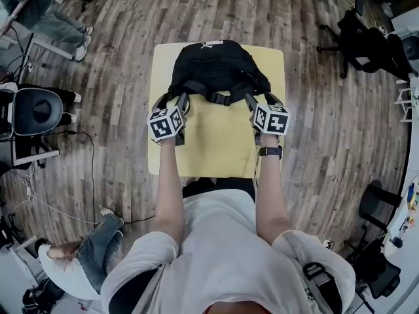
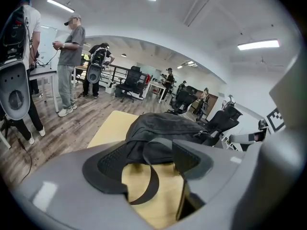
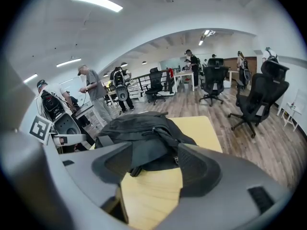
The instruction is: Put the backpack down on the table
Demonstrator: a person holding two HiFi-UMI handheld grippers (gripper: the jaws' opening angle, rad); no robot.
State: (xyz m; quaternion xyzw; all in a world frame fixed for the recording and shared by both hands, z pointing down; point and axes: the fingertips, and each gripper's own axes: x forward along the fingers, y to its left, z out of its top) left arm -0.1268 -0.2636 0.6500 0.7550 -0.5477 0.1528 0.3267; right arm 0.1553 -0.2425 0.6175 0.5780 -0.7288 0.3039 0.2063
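Note:
The black backpack lies on the far half of the yellow table, straps toward me. My left gripper hovers at its near left corner and my right gripper at its near right corner. Both stand open above the tabletop. In the left gripper view the backpack sits just beyond the gripper, and a loose strap loop shows in the gap between the jaws, with neither pad pressing on it. In the right gripper view the gripper holds nothing, and the backpack rests just beyond it.
Wooden floor surrounds the small table. Black office chairs stand at the right, and a grey seat with cables at the left. A standing person and others are off to the left, and a seated person's leg is near my left side.

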